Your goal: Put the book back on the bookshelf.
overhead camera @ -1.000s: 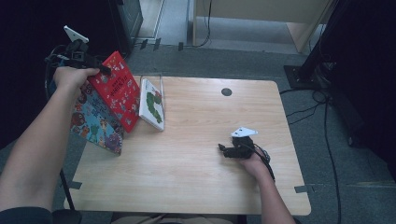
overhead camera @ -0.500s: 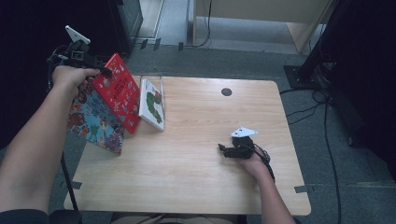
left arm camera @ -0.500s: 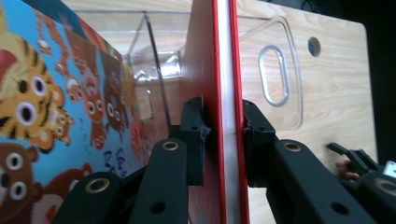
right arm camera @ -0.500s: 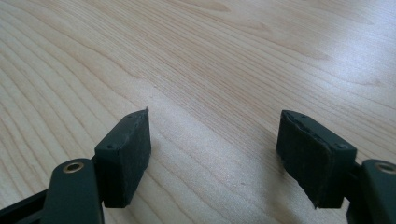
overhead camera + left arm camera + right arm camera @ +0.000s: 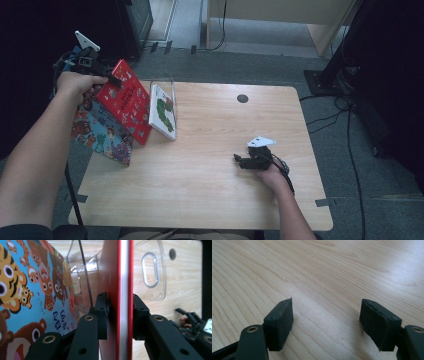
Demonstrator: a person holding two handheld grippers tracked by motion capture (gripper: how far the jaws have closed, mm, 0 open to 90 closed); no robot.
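My left gripper [image 5: 112, 80] is held up off the table's left edge and is shut on the top corner of a red picture book [image 5: 125, 97]. In the left gripper view the book's spine [image 5: 120, 290] stands edge-on between the two pads [image 5: 103, 315]. A blue book with cartoon animals [image 5: 102, 132] leans behind and below it, and it covers the left of the left gripper view [image 5: 30, 290]. My right gripper [image 5: 240, 161] lies on the table at the right, open, with only bare wood between its jaws [image 5: 325, 322].
A white book with a green caterpillar [image 5: 163, 111] leans in a clear plastic stand [image 5: 172, 85] at the table's back left; the stand's wall with an oval cut-out [image 5: 155, 272] is seen past the red book. The wooden table [image 5: 210, 190] has a round cable hole [image 5: 242, 98]. Cables lie on the floor at the right.
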